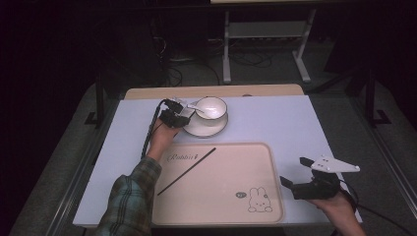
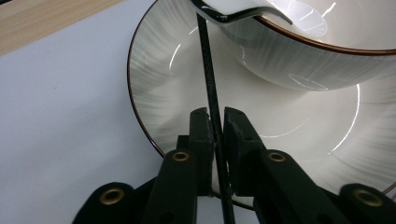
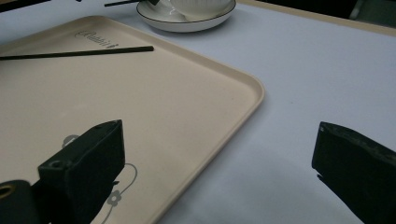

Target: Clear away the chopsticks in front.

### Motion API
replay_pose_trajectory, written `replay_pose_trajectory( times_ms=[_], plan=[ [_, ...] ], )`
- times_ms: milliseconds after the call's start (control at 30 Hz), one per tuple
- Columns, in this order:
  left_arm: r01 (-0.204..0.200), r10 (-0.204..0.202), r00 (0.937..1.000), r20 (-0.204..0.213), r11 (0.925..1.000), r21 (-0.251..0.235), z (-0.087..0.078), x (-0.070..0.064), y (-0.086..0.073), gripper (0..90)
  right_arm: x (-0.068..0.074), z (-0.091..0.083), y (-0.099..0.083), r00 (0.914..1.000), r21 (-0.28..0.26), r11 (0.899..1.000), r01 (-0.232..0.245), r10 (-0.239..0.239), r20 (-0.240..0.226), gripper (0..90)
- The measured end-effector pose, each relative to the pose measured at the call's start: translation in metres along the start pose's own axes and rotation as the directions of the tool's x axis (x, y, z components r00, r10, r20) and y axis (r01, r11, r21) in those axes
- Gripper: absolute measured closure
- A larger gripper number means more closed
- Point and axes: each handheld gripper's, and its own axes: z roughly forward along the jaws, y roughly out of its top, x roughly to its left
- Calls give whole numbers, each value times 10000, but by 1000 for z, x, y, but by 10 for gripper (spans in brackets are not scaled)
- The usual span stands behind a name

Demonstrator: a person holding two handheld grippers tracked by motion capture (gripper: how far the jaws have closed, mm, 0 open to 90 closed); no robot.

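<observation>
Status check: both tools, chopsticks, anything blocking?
Left tool shut on one chopstick over the saucer, tip by the bowl. Right tool open, idle beside tray. Second chopstick on tray. Nothing blocking.

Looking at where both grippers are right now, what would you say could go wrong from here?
1. The left gripper pinches a thin black chopstick whose far end meets the white spoon on the bowl; pushing on might tip the spoon out.
2. The grip is narrow, so the chopstick could twist or slip onto the saucer.
3. The right gripper hangs open over the tray edge, too far to help.
</observation>
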Motion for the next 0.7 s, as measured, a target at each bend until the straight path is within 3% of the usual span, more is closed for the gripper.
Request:
replay_pose_trajectory(
  times_ms=[333,700],
  plan=[
    [95,-95,9999,-58,9999,-54,-5,1,1,854,0,0,0,10000,-6,10000,2,-2,-4,18],
    [464,-463,9989,12,9984,-321,-33,12,-10,856,0,-1,0,10000,-41,10000,19,-19,3,18]
  ],
)
